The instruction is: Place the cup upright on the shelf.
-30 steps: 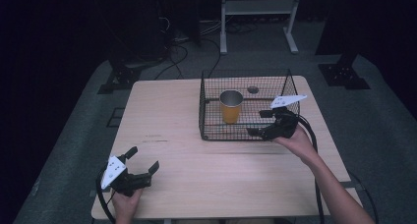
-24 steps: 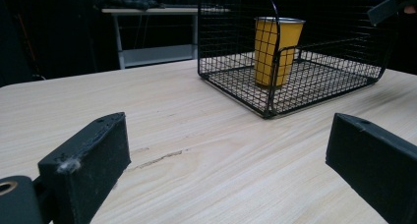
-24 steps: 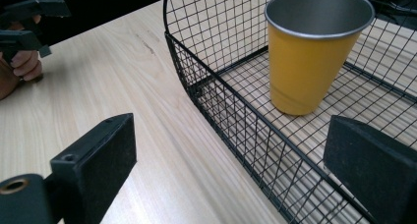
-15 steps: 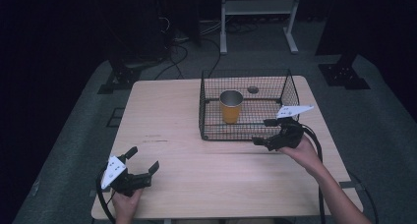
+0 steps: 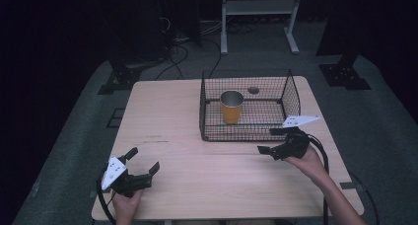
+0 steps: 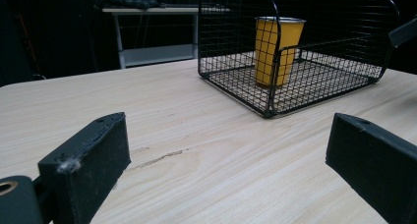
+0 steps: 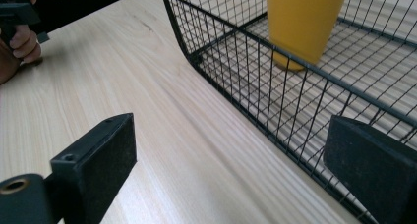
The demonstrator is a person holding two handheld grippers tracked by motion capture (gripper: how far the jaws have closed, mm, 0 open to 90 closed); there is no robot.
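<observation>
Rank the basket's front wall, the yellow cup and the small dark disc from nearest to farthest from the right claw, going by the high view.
From the right claw:
1. Basket front wall: just beyond the claw, on the table's right half.
2. Yellow cup: upright inside the basket, left of its middle.
3. Small dark disc: on the basket floor by the back wall.

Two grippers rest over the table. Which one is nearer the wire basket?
The right gripper, just outside the wire basket near its front wall; the left gripper sits far off, at the table's near left corner.
</observation>
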